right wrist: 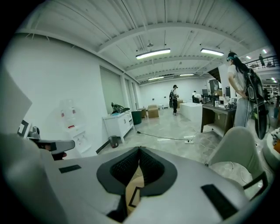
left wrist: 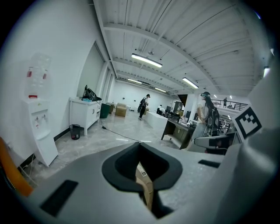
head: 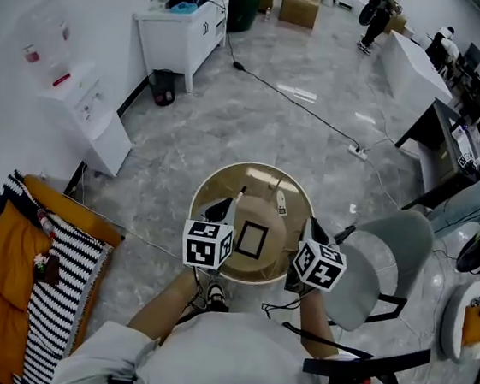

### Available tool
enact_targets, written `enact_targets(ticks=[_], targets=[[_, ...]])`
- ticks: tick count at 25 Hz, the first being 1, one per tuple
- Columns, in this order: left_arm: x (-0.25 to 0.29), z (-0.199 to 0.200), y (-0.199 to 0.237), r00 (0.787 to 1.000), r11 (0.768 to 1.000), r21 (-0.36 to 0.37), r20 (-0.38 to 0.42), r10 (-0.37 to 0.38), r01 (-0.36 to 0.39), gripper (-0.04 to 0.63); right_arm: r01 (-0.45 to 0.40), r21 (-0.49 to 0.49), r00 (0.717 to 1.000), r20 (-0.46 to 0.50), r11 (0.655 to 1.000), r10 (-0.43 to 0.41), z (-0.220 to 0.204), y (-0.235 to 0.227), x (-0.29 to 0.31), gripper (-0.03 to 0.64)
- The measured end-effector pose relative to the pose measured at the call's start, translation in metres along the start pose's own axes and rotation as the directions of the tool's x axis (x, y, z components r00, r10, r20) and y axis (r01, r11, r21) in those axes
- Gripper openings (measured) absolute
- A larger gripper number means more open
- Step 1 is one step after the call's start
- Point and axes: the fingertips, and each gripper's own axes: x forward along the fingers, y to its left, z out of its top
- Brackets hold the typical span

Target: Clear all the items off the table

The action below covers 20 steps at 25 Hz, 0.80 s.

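A brown cardboard box point(head: 258, 219) with a black square on top hangs over a round, light wooden table point(head: 215, 184). My left gripper point(head: 224, 206) is shut on the box's left edge, and its cardboard point(left wrist: 146, 186) shows between the closed jaws in the left gripper view point(left wrist: 140, 162). My right gripper point(head: 310, 231) is shut on the box's right side. In the right gripper view point(right wrist: 139, 162), cardboard with the black outline point(right wrist: 134, 191) sits between the jaws. A small white remote-like item point(head: 281, 204) and a thin stick point(head: 241, 193) lie on the far part of the table.
A grey chair point(head: 387, 260) stands just right of the table. An orange and striped blanket point(head: 24, 274) lies at left, with a water dispenser point(head: 82, 100) and a white cabinet point(head: 182, 36) behind it. A cable point(head: 306, 106) crosses the floor. Desks point(head: 440, 132) and people are at the far right.
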Motion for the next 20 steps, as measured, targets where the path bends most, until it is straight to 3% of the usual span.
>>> enact_targets(ticks=[7, 13, 20], targets=[[0.047, 0.023, 0.03, 1.0, 1.0, -0.01, 0.016, 0.024, -0.023, 0.008, 0.016, -0.026, 1.0, 0.016, 1.0, -0.016, 0.022, -0.003, 0.044, 0.024], [0.078, -0.003, 0.03, 0.998, 0.998, -0.036, -0.042, 0.041, -0.042, 0.008, 0.031, -0.014, 0.999, -0.027, 0.999, -0.031, 0.007, -0.032, 0.066, 0.025], [0.096, -0.019, 0.015, 0.992, 0.995, -0.057, -0.095, 0.078, -0.084, 0.008, -0.01, -0.027, 0.996, -0.086, 1.0, 0.008, 0.002, -0.055, 0.09, 0.024]])
